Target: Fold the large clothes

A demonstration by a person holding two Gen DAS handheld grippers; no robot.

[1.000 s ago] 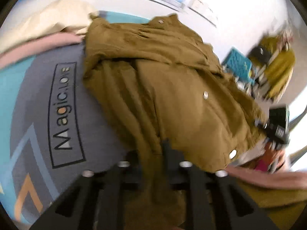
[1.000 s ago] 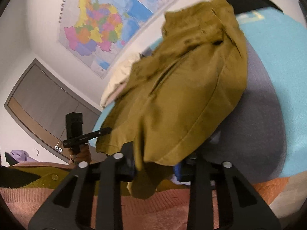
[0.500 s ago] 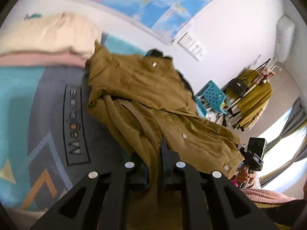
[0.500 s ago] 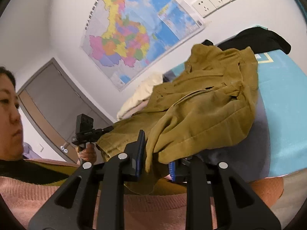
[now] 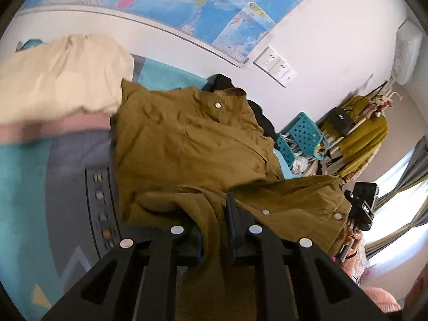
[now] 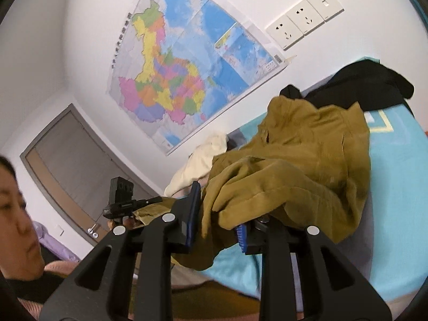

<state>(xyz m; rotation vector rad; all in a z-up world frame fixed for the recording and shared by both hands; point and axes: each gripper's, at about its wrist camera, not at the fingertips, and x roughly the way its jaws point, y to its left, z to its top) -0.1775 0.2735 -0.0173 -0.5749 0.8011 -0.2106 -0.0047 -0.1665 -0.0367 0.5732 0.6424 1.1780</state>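
Here, the olive-brown jacket (image 5: 187, 144) lies rumpled across the bed (image 5: 24, 176), its snap-buttoned collar toward the wall and its lower part drawn toward the near edge. The left gripper (image 5: 214, 227) has its two fingers nearly closed on a hanging fold of the jacket, the cloth running down between the pads and over the gripper body. It points forward and slightly up over the bed. The right gripper (image 6: 216, 214) pinches another bunch of the same jacket (image 6: 307, 165); its fingers stand a little apart with thick fabric filling the gap and draping over the right finger. It is tilted upward, so the wall fills much of its view.

From the right wrist, the left gripper appears farther along the hem, held in the person's hand (image 6: 125, 222); the person's face (image 6: 16, 208) sits at the frame edge. A cream garment (image 5: 58, 77) is piled on the bed beside the jacket's shoulder, and a black garment (image 6: 369, 85) lies behind the collar. A map (image 6: 182, 75) and wall sockets (image 6: 302, 18) hang above the bed.
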